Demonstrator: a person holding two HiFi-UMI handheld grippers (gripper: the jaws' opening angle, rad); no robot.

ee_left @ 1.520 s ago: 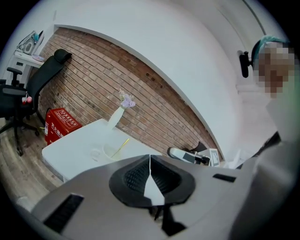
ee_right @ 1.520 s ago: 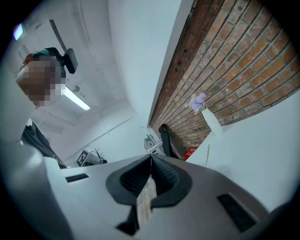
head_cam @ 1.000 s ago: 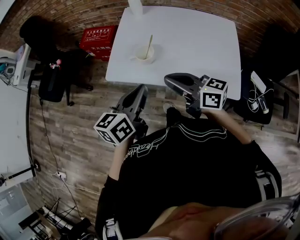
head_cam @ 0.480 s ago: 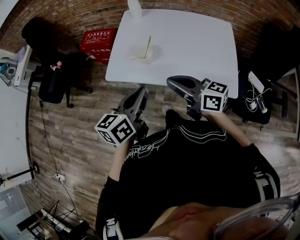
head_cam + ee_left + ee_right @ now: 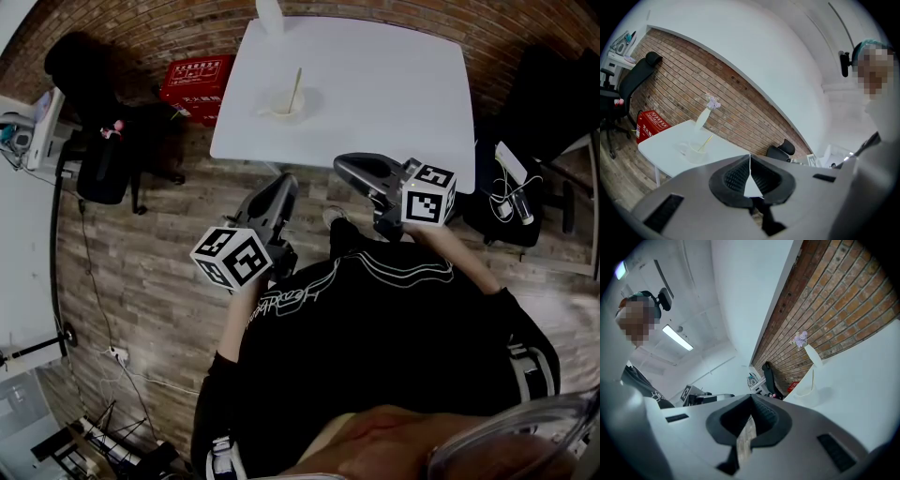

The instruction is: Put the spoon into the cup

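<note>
Both hand-held grippers clenched and empty, held near the front edge of the white bench

The left hand-held gripper [image 5: 750, 159] has its jaws pressed together at the tips with nothing between them, and the right hand-held gripper [image 5: 751, 399] is closed the same way; in the head view both sit just ahead of the person's black shirt [image 5: 375, 319], above the wooden floor [image 5: 159, 281]. On the bench [image 5: 394, 84], the cup [image 5: 284, 103] stands toward the left side, well apart from both grippers. The light-coloured spoon [image 5: 296, 86] stands inside it, leaning on the rim, handle up. A slim white vase [image 5: 702, 117] stands behind the cup at the far edge, a red box [image 5: 197, 80] lies beside the bench's left side, and a black office chair [image 5: 103, 159] stands further left
</note>
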